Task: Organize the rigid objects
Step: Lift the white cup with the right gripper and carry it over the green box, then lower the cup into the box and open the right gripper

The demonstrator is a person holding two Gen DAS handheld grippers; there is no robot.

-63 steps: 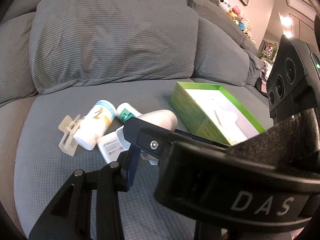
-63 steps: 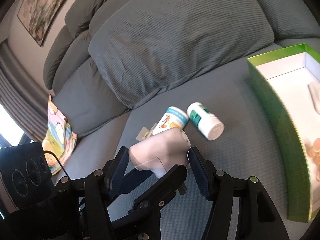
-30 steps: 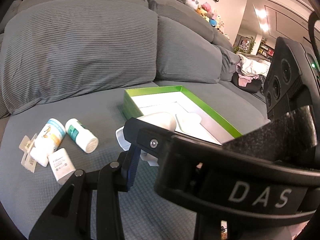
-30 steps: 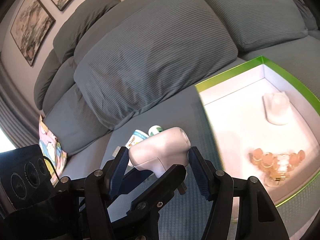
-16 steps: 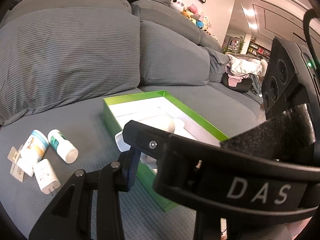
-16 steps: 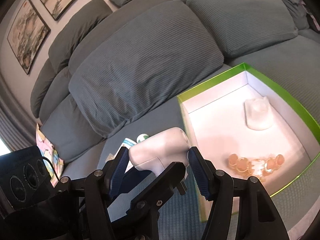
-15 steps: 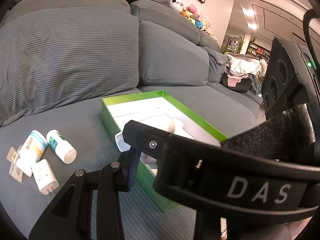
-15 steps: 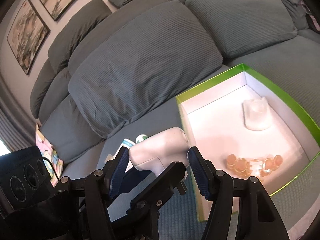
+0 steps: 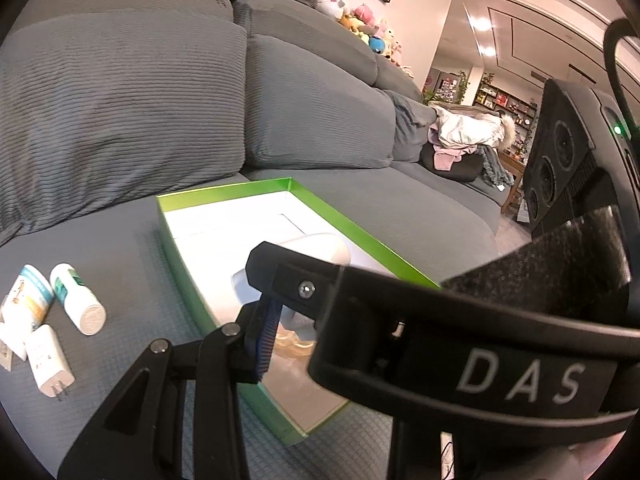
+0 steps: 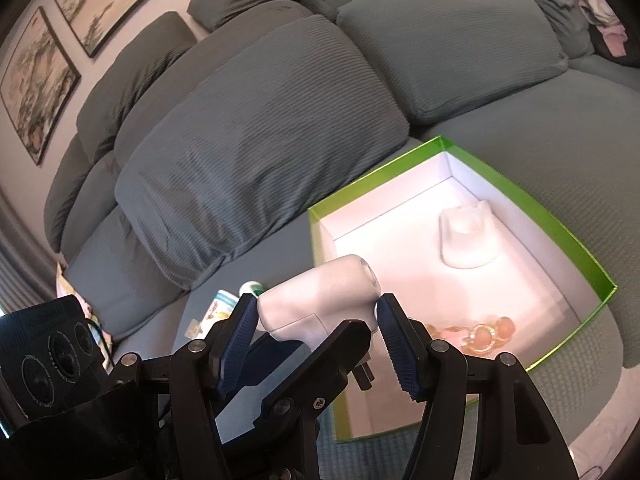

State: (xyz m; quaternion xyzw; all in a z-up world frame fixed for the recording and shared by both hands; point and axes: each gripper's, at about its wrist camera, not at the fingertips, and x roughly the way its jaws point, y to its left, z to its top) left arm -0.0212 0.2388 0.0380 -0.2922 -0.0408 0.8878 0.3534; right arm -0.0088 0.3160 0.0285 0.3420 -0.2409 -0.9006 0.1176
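My right gripper (image 10: 316,316) is shut on a white plug-in adapter (image 10: 320,296) and holds it above the near left corner of the green box (image 10: 576,244). The adapter also shows in the left wrist view (image 9: 316,248), over the box (image 9: 224,196). Inside the box lie a white holder (image 10: 468,236) and a pink bead bracelet (image 10: 480,334). Of my left gripper only one finger (image 9: 262,336) shows, beside the adapter; the right gripper's body hides the rest. Two small bottles (image 9: 76,298) and a white charger (image 9: 48,360) lie on the sofa seat left of the box.
Large grey back cushions (image 10: 260,148) stand behind the box. The sofa seat (image 9: 400,208) extends right of the box. A pile of clothes (image 9: 464,136) lies at the sofa's far end. A colourful cloth (image 10: 66,280) lies at the left.
Both grippers have moved right, from the bottles to over the green box, with the adapter still held. The box interior has come closer under the adapter.
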